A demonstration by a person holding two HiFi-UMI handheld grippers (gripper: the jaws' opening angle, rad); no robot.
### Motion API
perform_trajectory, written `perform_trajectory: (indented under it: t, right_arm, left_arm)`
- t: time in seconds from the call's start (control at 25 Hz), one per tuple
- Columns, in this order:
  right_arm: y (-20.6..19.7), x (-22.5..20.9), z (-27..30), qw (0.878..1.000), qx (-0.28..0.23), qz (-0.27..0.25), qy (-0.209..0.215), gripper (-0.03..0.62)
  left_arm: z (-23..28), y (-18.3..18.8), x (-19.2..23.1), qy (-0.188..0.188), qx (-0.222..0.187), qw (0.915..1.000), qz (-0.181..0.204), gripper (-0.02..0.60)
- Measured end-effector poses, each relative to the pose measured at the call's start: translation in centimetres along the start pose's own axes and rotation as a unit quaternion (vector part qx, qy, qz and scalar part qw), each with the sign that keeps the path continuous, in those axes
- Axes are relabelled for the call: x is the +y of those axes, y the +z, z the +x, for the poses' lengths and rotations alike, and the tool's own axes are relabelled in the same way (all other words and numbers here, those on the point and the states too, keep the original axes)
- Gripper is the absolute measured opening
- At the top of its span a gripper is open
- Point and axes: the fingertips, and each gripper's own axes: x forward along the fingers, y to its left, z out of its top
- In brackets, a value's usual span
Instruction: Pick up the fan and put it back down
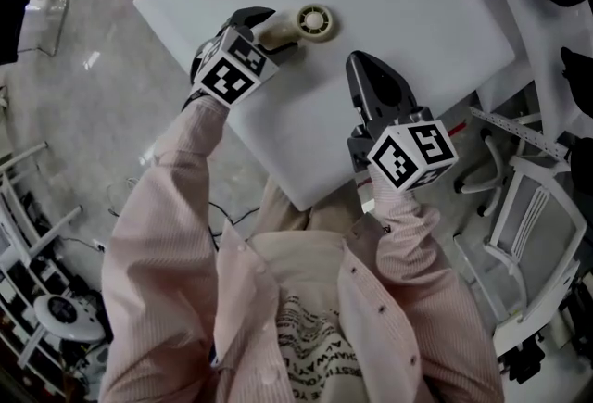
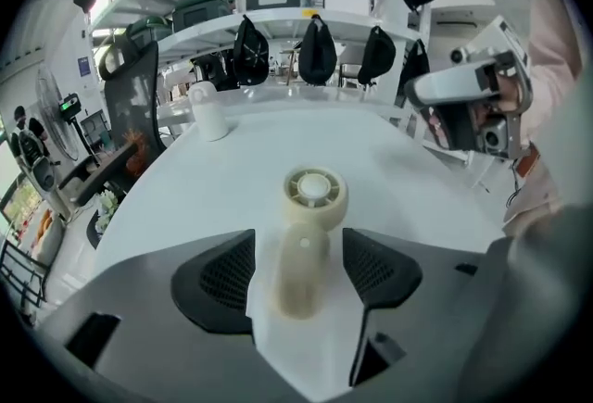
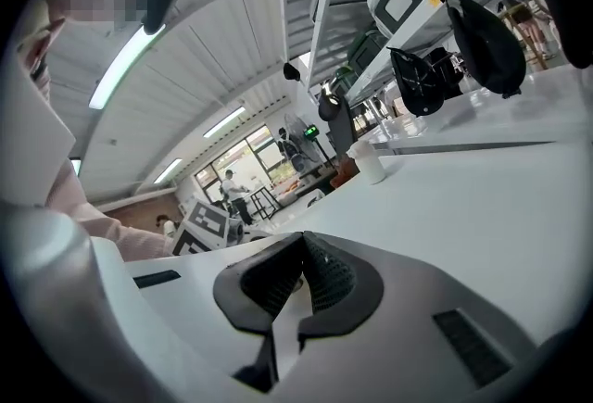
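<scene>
One white table (image 1: 435,12) filled most of the head view, with both grippers over its near part. The right gripper (image 3: 296,273) sat well apart from the work, its jaws pressed together on nothing. The left gripper (image 2: 298,253) lay low over the tabletop with its jaws parted to a middling gap, one on each side of the fan (image 1: 312,21). A sliver of table showed between the left jaw and the fan, so no squeeze had begun (contact on the right jaw was too close to call).

The fan was a small cream hand-held one lying flat on the table, its round head (image 2: 315,191) pointing away from the left gripper and its handle (image 2: 301,276) running back between the jaws.

It looked like light, rigid moulded plastic, smooth and rounded, so it would probably lift easily yet could swivel or slip in a loose pinch. The handle's middle seemed the sound place to close on; the ribbed head looked thinner and more breakable.
</scene>
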Motion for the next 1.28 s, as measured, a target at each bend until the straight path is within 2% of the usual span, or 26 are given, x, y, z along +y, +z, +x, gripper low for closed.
perform_trajectory:
  t: [0.28,0.6,0.76,0.88,1.04,1.28]
  right_arm:
    - [-0.8,-0.6,0.3,1.000,-0.001,0.013,-0.004,-0.002]
    - [-1.3,-1.0,0.2,1.000,-0.001,0.025,-0.007,-0.002]
    - [-1.4,-1.1,0.1,1.000,-0.003,0.028,-0.007,-0.002]
    - [-1.5,-1.1,0.0,1.000,-0.006,0.030,-0.006,-0.002]
    - [-1.6,-0.9,0.2,1.000,-0.004,0.024,-0.004,-0.002]
    - [-1.6,-0.8,0.5,1.000,0.000,0.023,-0.004,-0.002]
  left_arm:
    - [2.0,-0.6,-0.1,-0.024,0.018,0.9995,0.012,0.276]
    - [3.3,-0.2,-0.6,-0.030,0.024,0.9986,0.036,0.273]
    - [3.4,-0.2,-1.0,-0.038,0.034,0.9974,0.051,0.245]
    - [3.5,-0.1,-1.3,-0.047,0.036,0.9967,0.055,0.192]
    - [3.4,-0.1,-1.4,-0.048,0.036,0.9965,0.058,0.189]
    - [3.4,0.1,-1.6,-0.048,0.021,0.9951,0.083,0.187]
